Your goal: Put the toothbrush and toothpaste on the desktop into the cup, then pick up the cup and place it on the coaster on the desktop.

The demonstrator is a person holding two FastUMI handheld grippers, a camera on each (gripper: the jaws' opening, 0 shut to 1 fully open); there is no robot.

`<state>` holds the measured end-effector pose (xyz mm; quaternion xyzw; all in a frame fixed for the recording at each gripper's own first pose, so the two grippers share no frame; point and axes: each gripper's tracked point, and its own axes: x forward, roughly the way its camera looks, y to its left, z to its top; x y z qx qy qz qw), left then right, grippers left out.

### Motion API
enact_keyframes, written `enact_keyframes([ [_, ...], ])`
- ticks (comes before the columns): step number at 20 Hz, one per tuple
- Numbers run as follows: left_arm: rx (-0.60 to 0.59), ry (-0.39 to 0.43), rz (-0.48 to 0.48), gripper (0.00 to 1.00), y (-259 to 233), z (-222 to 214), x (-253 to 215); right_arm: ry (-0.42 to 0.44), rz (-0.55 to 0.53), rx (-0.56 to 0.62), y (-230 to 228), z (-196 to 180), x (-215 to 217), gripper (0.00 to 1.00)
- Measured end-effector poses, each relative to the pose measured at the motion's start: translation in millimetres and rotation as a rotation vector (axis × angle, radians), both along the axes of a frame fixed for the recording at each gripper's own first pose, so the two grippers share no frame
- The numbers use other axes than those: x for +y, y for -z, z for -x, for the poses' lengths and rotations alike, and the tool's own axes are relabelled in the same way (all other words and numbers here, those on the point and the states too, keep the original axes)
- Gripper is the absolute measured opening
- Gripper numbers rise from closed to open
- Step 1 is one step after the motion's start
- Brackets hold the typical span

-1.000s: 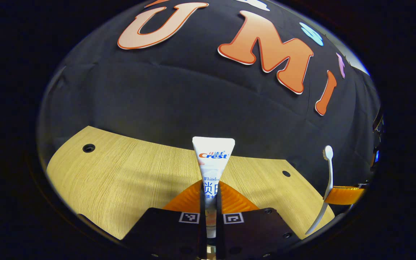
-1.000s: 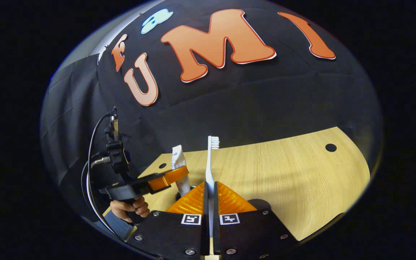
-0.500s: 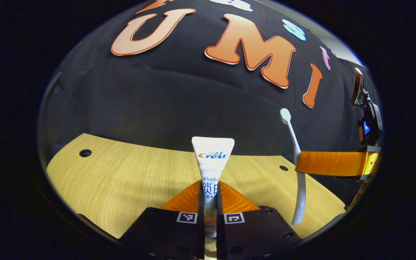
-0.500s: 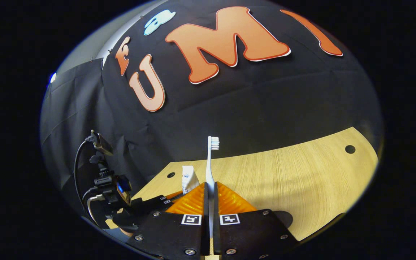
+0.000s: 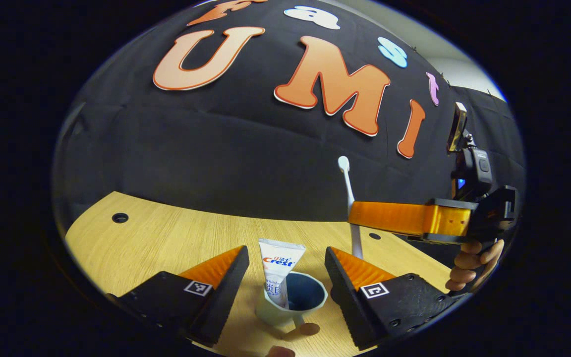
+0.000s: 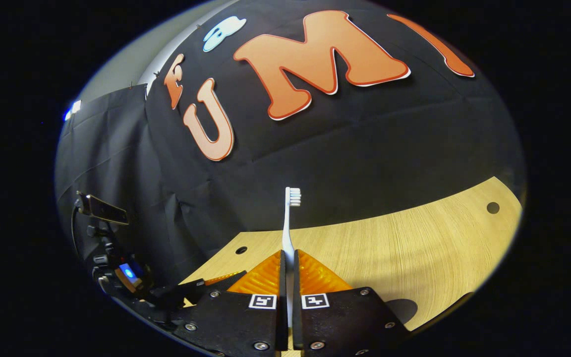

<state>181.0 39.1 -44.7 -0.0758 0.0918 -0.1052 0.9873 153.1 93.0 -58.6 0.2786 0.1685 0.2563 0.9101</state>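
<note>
Toothpaste point(image 5: 279, 270) stands in cup point(image 5: 295, 300); left hand-held gripper point(image 5: 285, 277) released, straddling cup. Right hand-held gripper point(image 6: 288, 270) clenched on toothbrush point(image 6: 289, 223): centre handle above cup rim, lower vertical, then let go.

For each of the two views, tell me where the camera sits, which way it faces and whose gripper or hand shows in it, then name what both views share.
Left gripper view: rides on the left gripper, looking forward and down at the cup with the toothpaste standing in it; its own fingers stand wide apart; farther right, the right gripper and a hand.
Right gripper view: rides on the right gripper, looking across the desktop toward the booth wall; its fingers clamp the toothbrush upright.
Shared: the toothbrush, desktop and right gripper.
</note>
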Motion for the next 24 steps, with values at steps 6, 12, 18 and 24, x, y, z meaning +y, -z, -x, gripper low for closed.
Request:
enact_keyframes([
  [6, -0.143, -0.056, -0.037, 0.98, -47.3, 31.1, 27.7, 0.030, 0.006, -0.082, -2.9, -3.1, 13.2, 0.04],
  [12, -0.274, -0.123, -0.088, 0.98, -69.5, 63.5, 54.0, 0.044, 0.020, -0.102, 11.3, -12.1, 31.4, 0.04],
  [18, -0.287, -0.154, -0.094, 0.97, -76.5, 65.0, 52.9, 0.055, 0.046, -0.103, 31.7, -14.2, 37.9, 0.04],
  [24, -0.247, -0.152, -0.111, 0.97, -70.5, 60.6, 53.3, 0.062, 0.073, -0.116, 44.3, -5.3, 35.6, 0.04],
])
